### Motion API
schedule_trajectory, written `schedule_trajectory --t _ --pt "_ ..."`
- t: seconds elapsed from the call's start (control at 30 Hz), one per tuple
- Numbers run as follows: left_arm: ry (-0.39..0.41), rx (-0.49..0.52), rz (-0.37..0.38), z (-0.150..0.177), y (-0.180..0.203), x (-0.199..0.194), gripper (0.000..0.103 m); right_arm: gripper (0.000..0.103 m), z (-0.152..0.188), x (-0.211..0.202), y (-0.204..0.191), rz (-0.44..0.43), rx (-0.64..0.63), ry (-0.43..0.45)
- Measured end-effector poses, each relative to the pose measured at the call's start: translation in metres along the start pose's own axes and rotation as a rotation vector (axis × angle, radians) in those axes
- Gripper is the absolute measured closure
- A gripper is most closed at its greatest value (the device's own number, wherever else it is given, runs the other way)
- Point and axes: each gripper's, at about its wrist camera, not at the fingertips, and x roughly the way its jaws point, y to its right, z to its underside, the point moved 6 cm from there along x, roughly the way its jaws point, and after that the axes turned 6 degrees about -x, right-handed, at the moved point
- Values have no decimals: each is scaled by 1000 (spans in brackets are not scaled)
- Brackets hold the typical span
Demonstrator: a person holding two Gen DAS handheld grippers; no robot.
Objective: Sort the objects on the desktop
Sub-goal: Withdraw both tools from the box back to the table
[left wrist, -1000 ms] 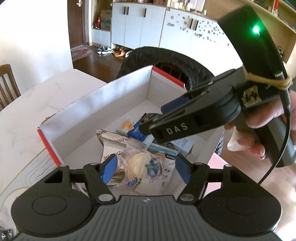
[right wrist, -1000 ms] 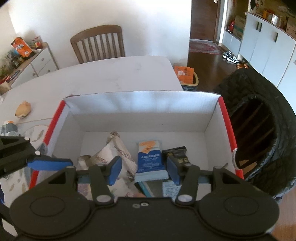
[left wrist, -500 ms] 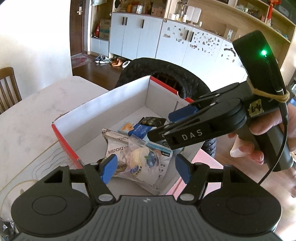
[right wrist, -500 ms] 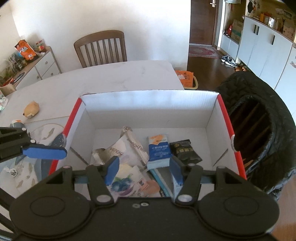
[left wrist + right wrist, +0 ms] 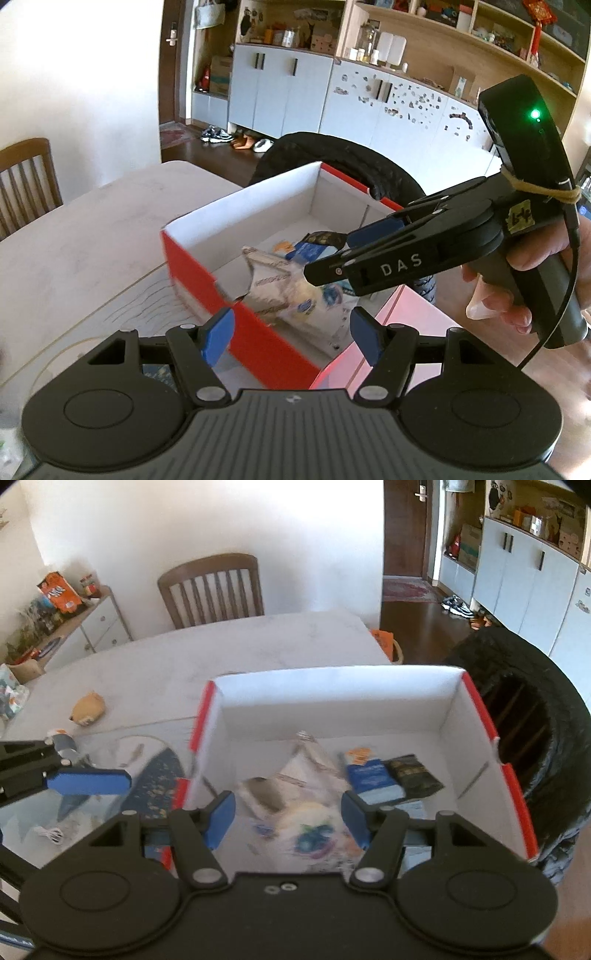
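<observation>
Both my claws, left (image 5: 291, 338) and right (image 5: 286, 821), open, empty above box (image 5: 332, 690); right just widened. Next: fetch toy (image 5: 88, 712) off tabletop (image 5: 221, 653).

both grippers tilt downward, jaws apart and empty. the right gripper (image 5: 288, 821) (gripped by a hand (image 5: 546, 273)) has just been opening; the left gripper (image 5: 291, 338) stands half spread.

Snack packets (image 5: 310, 827) in box (image 5: 332, 698)

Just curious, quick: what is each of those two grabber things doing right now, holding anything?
Left gripper: open, empty, over the box.
Right gripper: open, empty; its fingers have just been opening above the snack bag in the box.
</observation>
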Motion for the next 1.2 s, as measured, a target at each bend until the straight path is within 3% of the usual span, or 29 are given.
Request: schedule_trajectory --t 0.13,0.37,0.5,0.7,0.9,1.03,1.2 --pt "24 -18 -14 10 -16 -23 28 40 -8 -3 -28 -22 -18 19" --pt "43 -64 -48 31 -50 -58 27 39 -17 2 -75 -68 -49 30" --pt "47 -81 -87 46 -70 -75 22 34 -17 12 -102 -88 -70 22" --pt "54 -120 -164 69 -103 -97 21 30 -18 29 -139 -102 -100 7" --pt "46 -169 -243 89 -132 -108 16 27 -19 44 -169 -118 -139 1" --pt "50 -197 -291 103 -147 -109 0 26 -19 58 -187 -136 -164 -12" --pt "55 -248 -341 118 -162 -110 0 26 -21 72 -207 -139 -216 -22"
